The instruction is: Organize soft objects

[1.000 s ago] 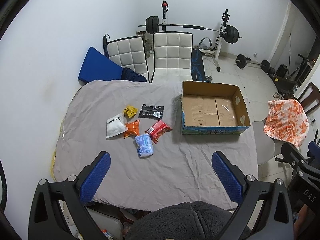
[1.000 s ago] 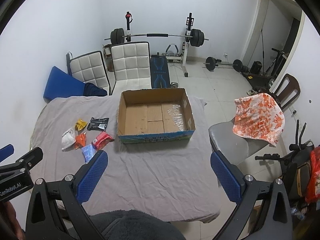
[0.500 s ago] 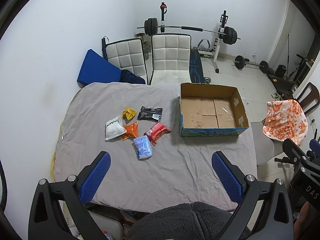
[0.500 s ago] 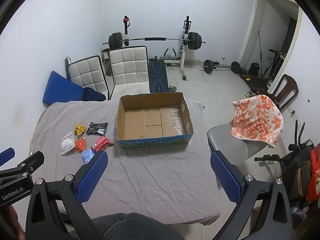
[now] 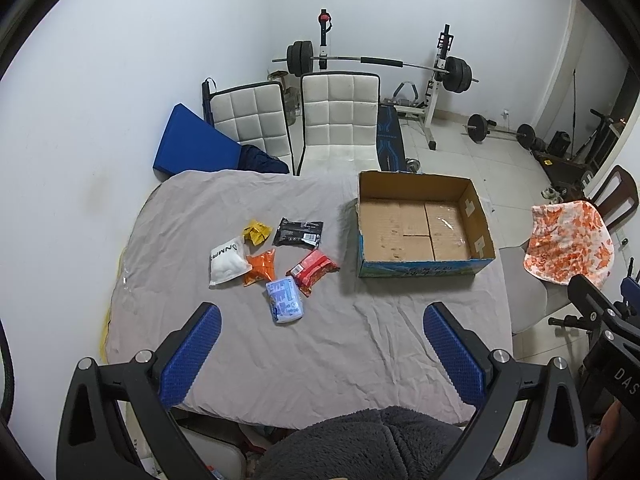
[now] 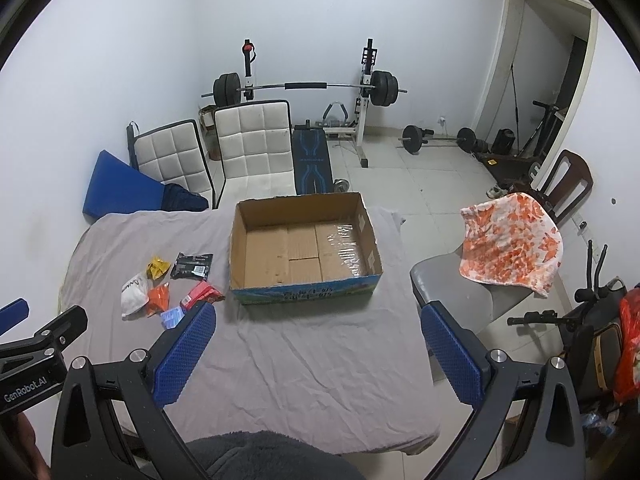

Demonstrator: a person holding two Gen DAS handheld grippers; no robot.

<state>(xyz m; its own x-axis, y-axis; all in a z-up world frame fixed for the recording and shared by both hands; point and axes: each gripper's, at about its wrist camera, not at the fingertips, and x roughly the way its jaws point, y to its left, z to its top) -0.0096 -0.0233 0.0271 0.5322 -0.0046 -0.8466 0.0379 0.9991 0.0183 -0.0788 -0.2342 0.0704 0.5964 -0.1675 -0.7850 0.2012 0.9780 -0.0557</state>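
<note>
Several soft packets lie in a cluster on the grey-sheeted table [image 5: 248, 344]: a white pouch [image 5: 226, 261], an orange packet [image 5: 261, 267], a yellow packet [image 5: 257, 232], a black packet [image 5: 298, 232], a red packet [image 5: 313, 272] and a pale blue packet [image 5: 284, 300]. An empty cardboard box [image 5: 424, 228] stands to their right. My left gripper [image 5: 322, 354] hangs open above the table's near edge, short of the blue packet. My right gripper [image 6: 318, 354] is open too, nearer than the box [image 6: 304, 248], with the packets [image 6: 160, 294] to its left.
Two white padded chairs [image 5: 336, 116] and a blue mat [image 5: 196, 144] stand behind the table. A barbell rack [image 6: 308, 88] and weights fill the back of the room. A chair with an orange-patterned cloth [image 6: 510, 242] stands right of the table. A dark fleece sleeve [image 5: 360, 444] shows below.
Both grippers have lifted and drawn back slightly, so the table, packets and box appear a little lower and smaller in each view. Nothing on the table has moved.
</note>
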